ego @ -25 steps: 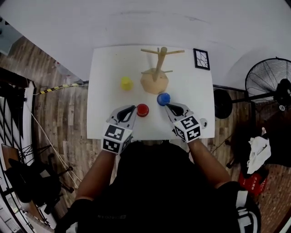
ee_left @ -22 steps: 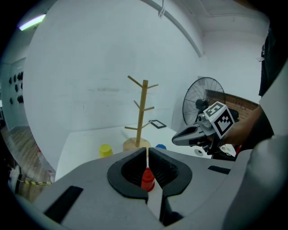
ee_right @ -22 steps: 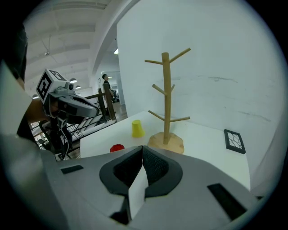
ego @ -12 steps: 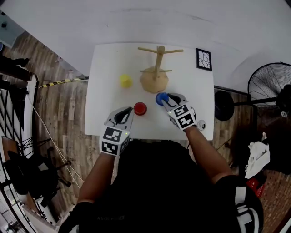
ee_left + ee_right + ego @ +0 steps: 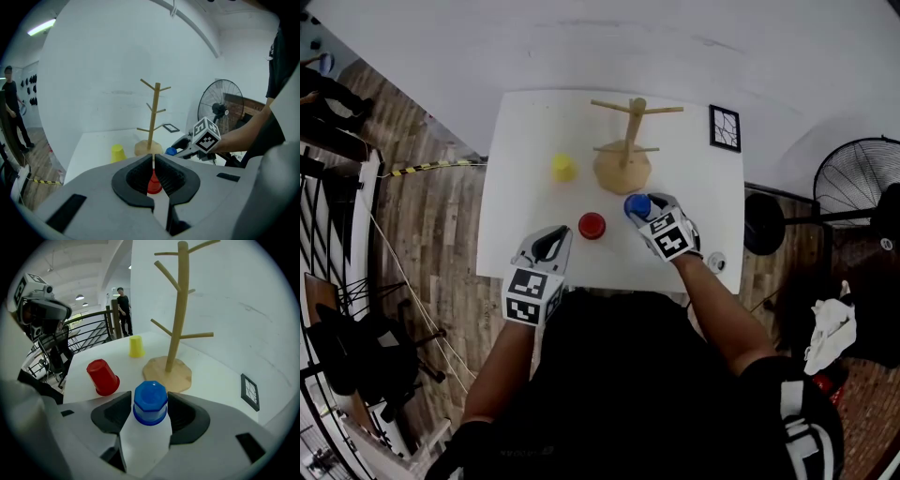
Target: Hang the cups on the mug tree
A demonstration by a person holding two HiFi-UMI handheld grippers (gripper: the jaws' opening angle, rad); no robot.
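Observation:
Three cups stand upside down on the white table: a yellow cup, a red cup and a blue cup. The wooden mug tree stands behind them with bare pegs. My right gripper is opening, with the blue cup between its jaws and narrow gaps at both pads. My left gripper is shut and empty, a little short of the red cup, which shows just beyond its tips in the left gripper view.
A small framed pattern card lies at the table's far right corner. A standing fan and a weight stand are on the floor to the right. A railing and a person show beyond the table's left side.
My right gripper has moved forward to the blue cup and its jaws have spread around it. My left gripper has drawn back slightly toward the table's near edge.

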